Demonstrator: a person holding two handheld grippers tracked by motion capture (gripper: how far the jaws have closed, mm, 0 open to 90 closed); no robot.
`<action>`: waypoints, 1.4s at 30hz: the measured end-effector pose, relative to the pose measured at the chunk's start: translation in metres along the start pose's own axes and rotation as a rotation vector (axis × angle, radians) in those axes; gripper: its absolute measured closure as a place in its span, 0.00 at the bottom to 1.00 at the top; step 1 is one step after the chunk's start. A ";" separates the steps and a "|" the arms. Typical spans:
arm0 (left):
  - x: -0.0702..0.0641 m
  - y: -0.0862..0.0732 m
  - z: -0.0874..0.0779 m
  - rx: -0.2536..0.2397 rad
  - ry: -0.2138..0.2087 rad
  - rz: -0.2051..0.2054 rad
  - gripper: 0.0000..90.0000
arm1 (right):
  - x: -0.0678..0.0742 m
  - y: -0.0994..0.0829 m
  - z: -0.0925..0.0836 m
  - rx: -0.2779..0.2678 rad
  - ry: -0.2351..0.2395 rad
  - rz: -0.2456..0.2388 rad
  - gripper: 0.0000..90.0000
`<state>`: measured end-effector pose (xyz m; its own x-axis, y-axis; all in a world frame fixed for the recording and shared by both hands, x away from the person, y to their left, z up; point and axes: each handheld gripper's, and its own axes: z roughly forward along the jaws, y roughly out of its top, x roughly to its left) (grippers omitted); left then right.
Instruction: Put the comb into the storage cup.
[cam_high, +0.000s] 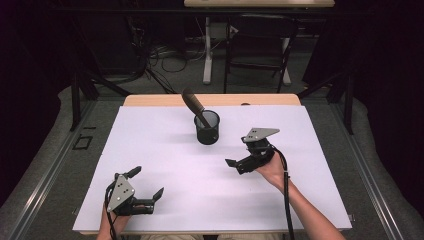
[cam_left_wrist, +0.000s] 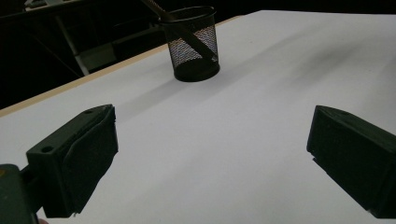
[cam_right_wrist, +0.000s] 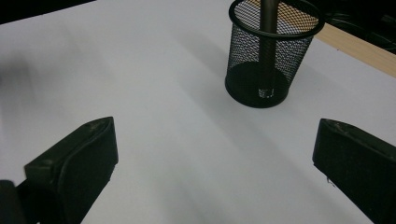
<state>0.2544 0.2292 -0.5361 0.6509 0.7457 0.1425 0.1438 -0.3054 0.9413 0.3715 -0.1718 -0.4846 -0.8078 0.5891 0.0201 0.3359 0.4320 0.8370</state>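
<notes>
Item one: a black wire-mesh pen cup (cam_high: 207, 127), standing upright on the white sheet (cam_high: 165, 165) that covers the table, toward its far middle and short of the bare wooden edge (cam_high: 150, 100). We record it again in the left gripper view (cam_left_wrist: 192, 44) and in the right gripper view (cam_right_wrist: 271, 56).

Item two: a dark, rod-like tool with a thicker handle (cam_high: 194, 106), its lower end inside the cup, its upper end leaning out over the rim toward the far left. We cannot tell what kind of tool it is.

Item three: left gripper (cam_high: 147, 183), held low over the near left of the sheet, well apart from the cup. We note its jaws spread wide with nothing between them.

Item four: right gripper (cam_high: 239, 151), held over the sheet to the right of the cup and nearer the person, close to it but not touching. We note its jaws likewise wide apart and empty; its camera looks toward the cup.
</notes>
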 end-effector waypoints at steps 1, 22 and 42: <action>0.000 0.000 0.000 0.000 -0.001 0.003 0.02 | 0.000 -0.001 -0.002 0.002 0.000 0.002 0.00; 0.000 0.000 0.000 0.000 -0.003 0.002 0.03 | 0.009 -0.029 -0.030 0.034 -0.018 0.005 0.00; -0.001 0.000 0.000 0.002 -0.001 0.001 0.03 | 0.013 -0.060 -0.064 0.032 -0.089 0.035 0.00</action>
<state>0.2540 0.2285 -0.5363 0.6517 0.7449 0.1427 0.1449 -0.3069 0.9406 0.3095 -0.2336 -0.4994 -0.7492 0.6623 -0.0009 0.3799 0.4308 0.8186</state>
